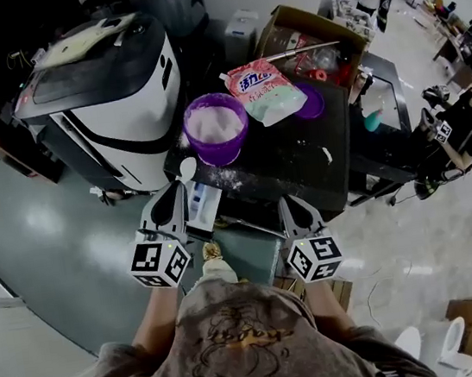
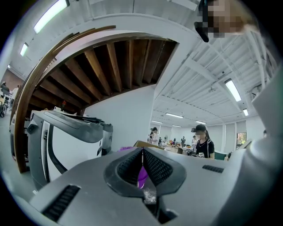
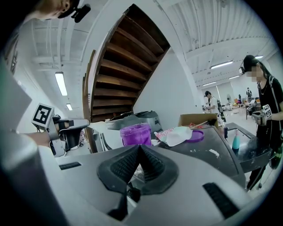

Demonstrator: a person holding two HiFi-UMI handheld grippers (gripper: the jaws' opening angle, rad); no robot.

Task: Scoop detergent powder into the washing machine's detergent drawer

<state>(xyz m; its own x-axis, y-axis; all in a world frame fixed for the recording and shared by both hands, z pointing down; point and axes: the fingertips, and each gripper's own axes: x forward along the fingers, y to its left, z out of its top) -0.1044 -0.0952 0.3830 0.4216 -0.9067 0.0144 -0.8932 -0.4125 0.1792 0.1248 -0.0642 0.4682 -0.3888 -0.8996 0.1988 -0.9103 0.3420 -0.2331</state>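
Observation:
A purple tub (image 1: pixel 217 127) of white powder stands on the black top (image 1: pixel 302 161), with a pink detergent bag (image 1: pixel 267 90) and the purple lid (image 1: pixel 312 101) behind it. A pale drawer (image 1: pixel 205 205) juts out from the front edge below the tub. A small white scoop (image 1: pixel 187 169) lies at that edge. My left gripper (image 1: pixel 175 193) is shut just short of the scoop, beside the drawer; its view shows the jaws closed (image 2: pixel 142 152) with nothing seen between them. My right gripper (image 1: pixel 289 203) is shut and empty (image 3: pixel 139 148) at the front edge, facing the tub (image 3: pixel 136 133) and bag (image 3: pixel 176 135).
A white and black machine (image 1: pixel 109 88) stands to the left of the black top. A cardboard box (image 1: pixel 311 38) of items sits at the back. Spilled powder dots the top (image 3: pixel 213 152). A person (image 1: pixel 463 129) stands at the right, another far behind.

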